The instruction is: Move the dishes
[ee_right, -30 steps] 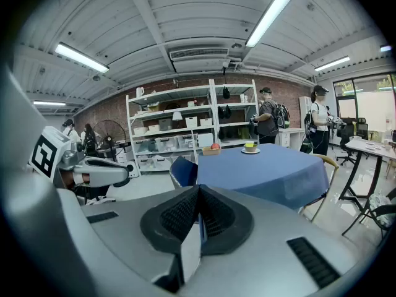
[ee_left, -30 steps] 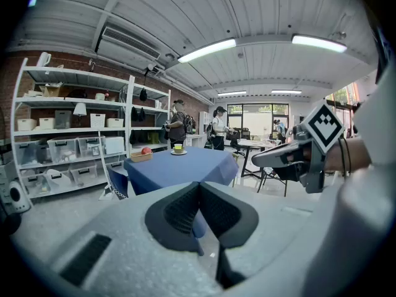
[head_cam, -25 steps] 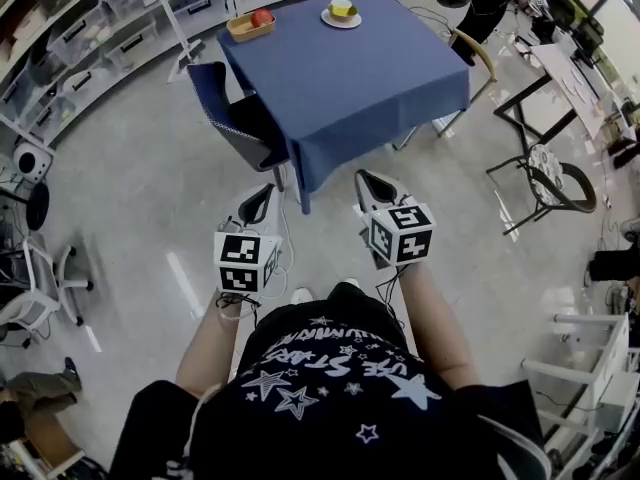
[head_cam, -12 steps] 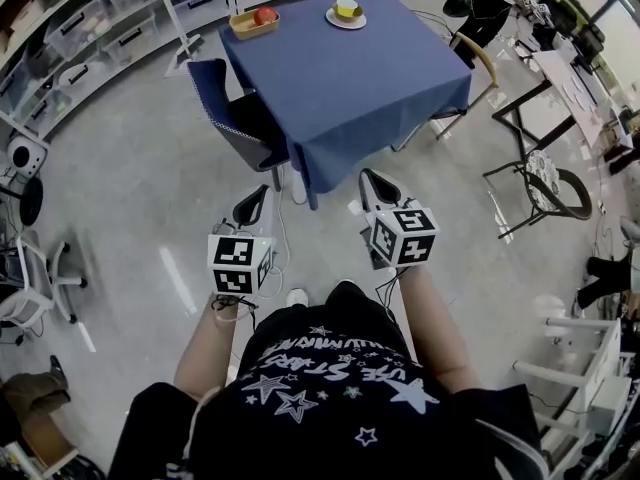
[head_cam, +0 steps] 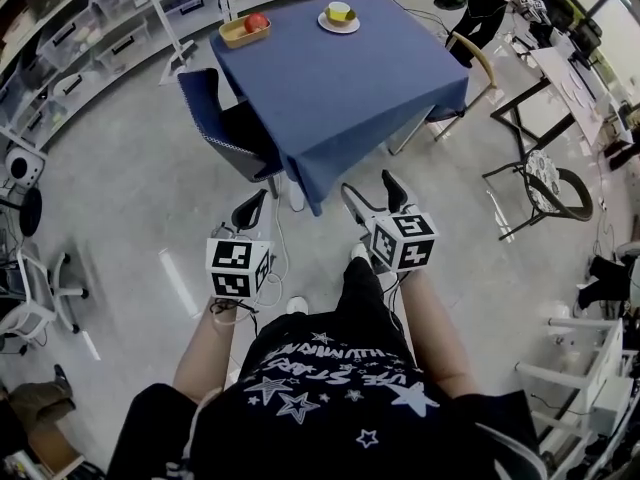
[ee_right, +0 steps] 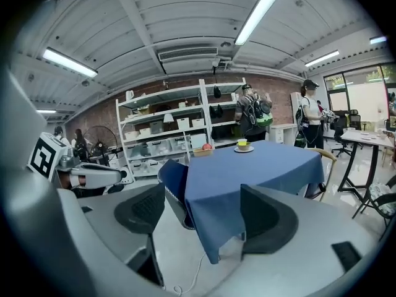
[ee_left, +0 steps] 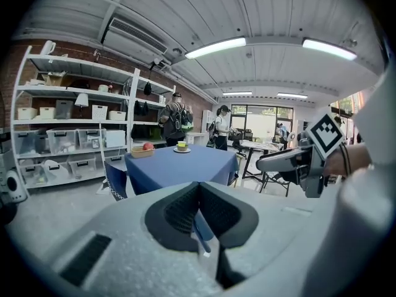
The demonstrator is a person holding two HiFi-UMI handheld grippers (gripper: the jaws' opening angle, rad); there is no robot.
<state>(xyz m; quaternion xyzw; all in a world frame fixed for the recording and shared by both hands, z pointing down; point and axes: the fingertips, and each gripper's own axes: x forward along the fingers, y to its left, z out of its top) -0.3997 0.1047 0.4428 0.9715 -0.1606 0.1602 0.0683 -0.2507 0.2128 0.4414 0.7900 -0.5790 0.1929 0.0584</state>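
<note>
Grey plastic tongs, both held low over bare floor. The left gripper (head_cam: 252,206) has its jaws pressed together on nothing. The right gripper (head_cam: 371,192) has its jaws spread wide and is also empty.

Ahead stands the blue-clothed table (head_cam: 350,88), its near corner pointing at them. The dishes sit along its far edge, well apart from either tong. A wooden tray (head_cam: 234,36) with a red apple (head_cam: 256,21) lies lengthwise by the left corner, and a saucer (head_cam: 339,25) bearing a yellow cup (head_cam: 339,11) sits further right.

Neither arm looks nearer. A blue chair (head_cam: 215,118) crowds the left side and a wooden chair (head_cam: 478,56) the right, so I'd guess the whole tabletop must be crossed or skirted.
</note>
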